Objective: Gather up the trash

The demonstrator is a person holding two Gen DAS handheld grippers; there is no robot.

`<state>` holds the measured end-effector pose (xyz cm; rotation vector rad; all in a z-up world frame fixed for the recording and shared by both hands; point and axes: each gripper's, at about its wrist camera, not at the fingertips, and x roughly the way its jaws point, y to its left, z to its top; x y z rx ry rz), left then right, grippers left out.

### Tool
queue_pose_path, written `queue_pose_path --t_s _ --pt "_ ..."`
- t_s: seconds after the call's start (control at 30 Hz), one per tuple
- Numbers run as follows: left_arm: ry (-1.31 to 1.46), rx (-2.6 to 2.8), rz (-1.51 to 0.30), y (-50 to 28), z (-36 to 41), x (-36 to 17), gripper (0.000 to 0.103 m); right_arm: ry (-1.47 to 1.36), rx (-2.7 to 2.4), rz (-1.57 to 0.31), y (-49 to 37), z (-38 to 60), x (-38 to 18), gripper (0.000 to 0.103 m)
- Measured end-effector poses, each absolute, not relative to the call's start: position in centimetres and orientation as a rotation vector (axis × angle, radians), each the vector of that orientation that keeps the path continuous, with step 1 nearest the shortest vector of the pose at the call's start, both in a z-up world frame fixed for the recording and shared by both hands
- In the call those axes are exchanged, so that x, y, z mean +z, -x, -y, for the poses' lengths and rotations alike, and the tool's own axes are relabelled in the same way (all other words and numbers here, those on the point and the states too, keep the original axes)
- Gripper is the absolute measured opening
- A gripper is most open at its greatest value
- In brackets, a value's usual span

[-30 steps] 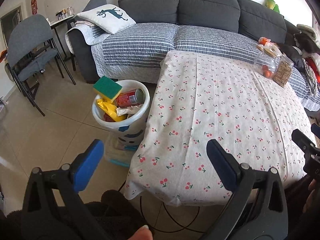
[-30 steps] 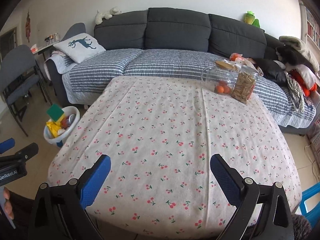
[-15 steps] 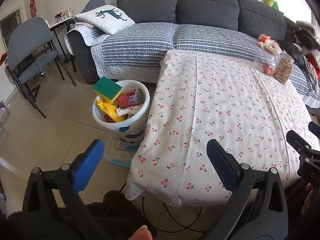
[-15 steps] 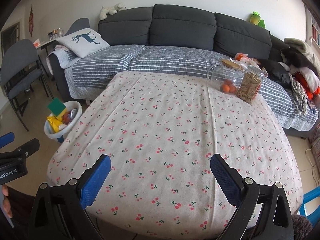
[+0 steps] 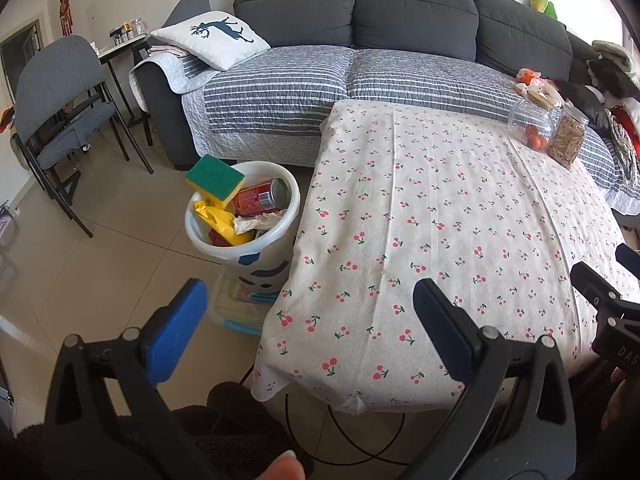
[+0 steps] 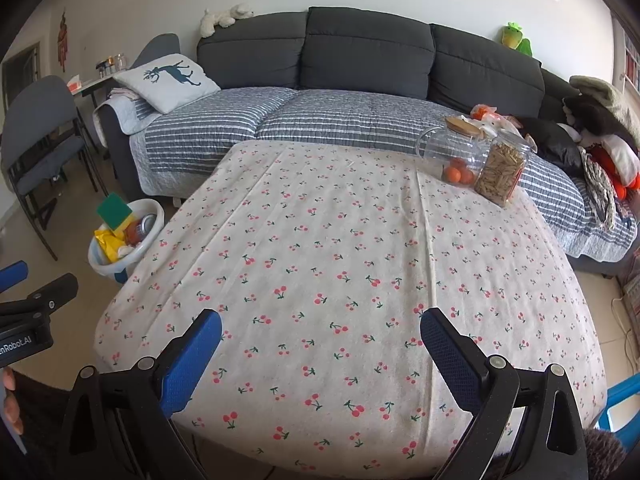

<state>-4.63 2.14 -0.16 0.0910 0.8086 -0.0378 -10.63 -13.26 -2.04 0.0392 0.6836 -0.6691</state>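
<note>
Trash sits piled in the white bin [image 5: 244, 240] on the floor, just beside the table's [image 5: 460, 220] left edge: sponge [image 5: 215, 179], can [image 5: 262, 199], yellow wrapper [image 5: 218, 220]. Tabletop shows only 2 jars [image 6: 476, 164] at the far right. Left gripper [image 5: 308, 320] is nearer the bin, which lies ahead-left of it. Right gripper [image 6: 320, 344] hangs over the cloth. Both spread wide, empty.

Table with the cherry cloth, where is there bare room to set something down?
Nearly the whole cherry tablecloth is bare, from the near edge between both open grippers back toward the sofa. Only the far right corner is taken, by the jar of oranges and the jar of sticks. The trash bin beside the table is heaped full.
</note>
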Motion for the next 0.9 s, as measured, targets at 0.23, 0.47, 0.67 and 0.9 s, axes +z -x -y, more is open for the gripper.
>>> queue_pose_path --t_s 0.23,0.47,0.67,0.9 --pt "-0.091 -0.038 -0.806 4.6 -2.2 -0.1 0.102 -0.04 -0.674 -0.687 10.6 13.3 -2.1 0.101" --pt "-0.097 -0.033 -0.808 4.5 -2.3 -0.2 0.102 -0.041 -0.68 -0.692 10.7 13.7 -2.1 0.101" --pt "-0.107 -0.02 -0.807 4.4 -2.2 -0.4 0.102 -0.046 -0.686 -0.701 10.5 14.0 -2.4 0.101" --pt "-0.119 -0.033 -0.812 3.8 -2.3 -0.2 0.102 -0.044 -0.722 -0.718 9.9 15.2 -2.9 0.101"
